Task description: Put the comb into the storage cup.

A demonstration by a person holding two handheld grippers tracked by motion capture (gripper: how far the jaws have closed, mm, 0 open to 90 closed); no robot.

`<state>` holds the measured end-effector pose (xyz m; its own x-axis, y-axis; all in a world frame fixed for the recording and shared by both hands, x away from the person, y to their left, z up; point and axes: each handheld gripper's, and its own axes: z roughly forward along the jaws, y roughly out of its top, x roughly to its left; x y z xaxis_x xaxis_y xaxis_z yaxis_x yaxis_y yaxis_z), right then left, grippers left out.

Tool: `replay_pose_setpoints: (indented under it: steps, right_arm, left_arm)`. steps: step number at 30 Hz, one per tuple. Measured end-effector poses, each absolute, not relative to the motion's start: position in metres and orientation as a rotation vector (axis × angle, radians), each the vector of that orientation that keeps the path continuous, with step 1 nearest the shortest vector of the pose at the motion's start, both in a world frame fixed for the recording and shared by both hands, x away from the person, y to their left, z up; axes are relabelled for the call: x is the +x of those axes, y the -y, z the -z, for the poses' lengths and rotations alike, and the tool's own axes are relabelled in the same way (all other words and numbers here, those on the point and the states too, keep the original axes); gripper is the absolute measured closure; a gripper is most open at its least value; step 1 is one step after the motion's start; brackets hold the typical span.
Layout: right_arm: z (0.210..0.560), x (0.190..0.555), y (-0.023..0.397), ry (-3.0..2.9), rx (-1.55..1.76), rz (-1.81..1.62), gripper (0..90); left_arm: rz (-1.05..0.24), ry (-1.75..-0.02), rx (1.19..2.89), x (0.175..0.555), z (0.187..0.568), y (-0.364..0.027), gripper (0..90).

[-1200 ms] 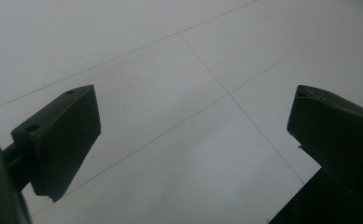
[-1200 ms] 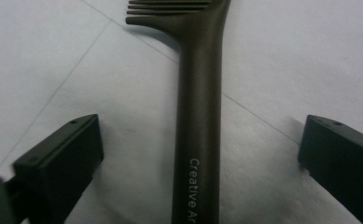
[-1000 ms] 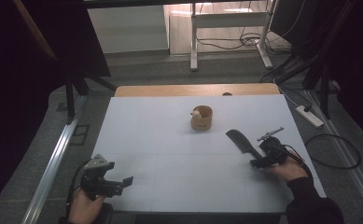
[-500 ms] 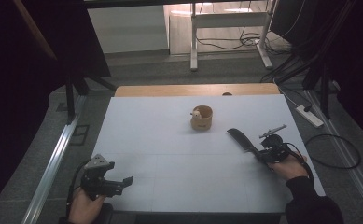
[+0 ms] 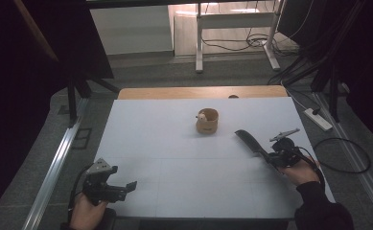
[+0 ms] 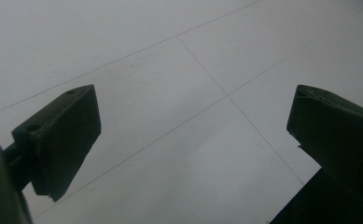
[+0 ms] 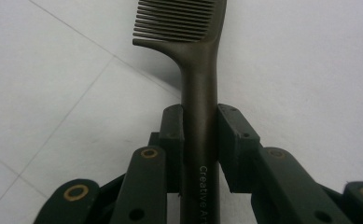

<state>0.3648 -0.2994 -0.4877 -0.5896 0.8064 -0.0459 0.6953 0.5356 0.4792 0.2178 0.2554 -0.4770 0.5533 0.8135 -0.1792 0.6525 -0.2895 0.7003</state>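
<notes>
A dark comb [image 5: 250,142] points up and left across the white table [image 5: 174,158], its handle [image 7: 198,93] clamped between the pads of my right gripper [image 5: 269,157]. Those jaws have just been closing and now press the handle from both sides [image 7: 200,121]. The comb's teeth [image 7: 177,21] face left in the right gripper view. A small wooden cup [image 5: 207,120] with something pale in it stands upright near the table's middle, apart from the comb. My left gripper [image 5: 129,186] rests at the near left corner, open [image 6: 193,116], with bare table between its jaws.
A wooden strip [image 5: 198,92] runs along the table's far edge. A power strip [image 5: 318,119] and cables [image 5: 340,153] lie on the floor at the right. A metal rail [image 5: 54,167] runs along the left. White desk legs [image 5: 199,43] stand beyond.
The comb has shifted slightly and looks narrower, as if turned a little in the right gripper. The left gripper has not moved.
</notes>
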Motion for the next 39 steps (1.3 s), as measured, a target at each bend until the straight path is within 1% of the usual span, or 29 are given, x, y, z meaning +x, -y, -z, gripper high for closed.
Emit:
replay_pose_setpoints:
  steps: [18,24,39]
  right_arm:
    - [0.472,0.344,0.295,-2.459,1.141,-0.715,72.6]
    - [0.467,0.337,0.294,-2.455,1.097,-0.743,72.6]
    - [0.456,0.327,0.297,-2.417,1.067,-0.816,72.5]
  left_arm:
    - [-0.271,-1.161,2.040,0.217,0.476,-0.254,3.3]
    - [-0.270,-1.128,2.035,0.217,0.474,-0.253,1.8]
    - [-0.283,-1.054,2.009,0.218,0.468,-0.250,1.2]
